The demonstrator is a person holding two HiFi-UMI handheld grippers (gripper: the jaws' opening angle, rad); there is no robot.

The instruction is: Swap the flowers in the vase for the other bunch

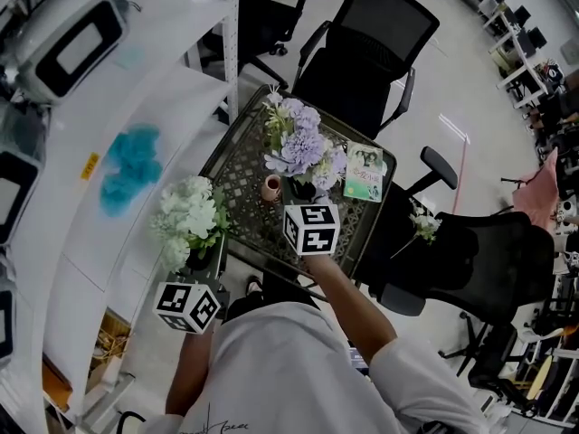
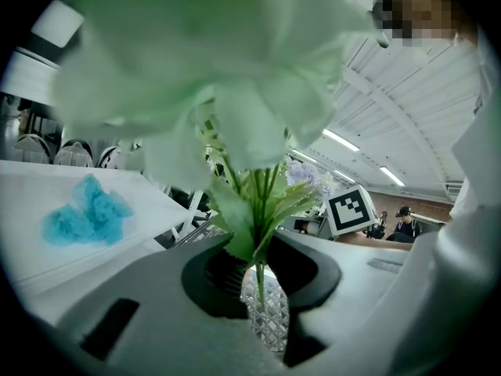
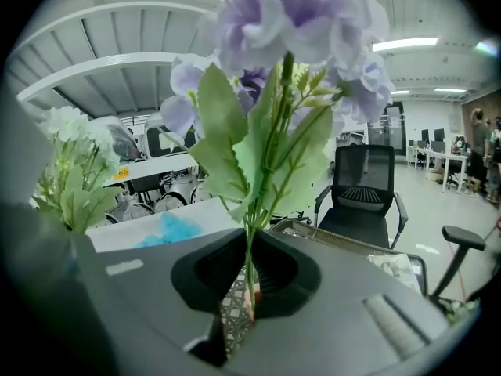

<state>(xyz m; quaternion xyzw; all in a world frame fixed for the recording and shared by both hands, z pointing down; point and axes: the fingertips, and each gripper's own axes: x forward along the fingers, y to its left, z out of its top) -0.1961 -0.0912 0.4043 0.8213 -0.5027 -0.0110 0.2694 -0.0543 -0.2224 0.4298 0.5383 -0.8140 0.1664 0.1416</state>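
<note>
Mid-swap, I'd judge: the left gripper is clamped on the white bunch's stems; the right gripper is pinched nearly shut on the purple bunch's stems; the vase, seemingly empty, stands just left of those fingers on the table; next, stems need lowering into its narrow mouth; purple blooms overhang it; a packet lies farther right.

Head view steeply down; close gripper views, table shared
</note>
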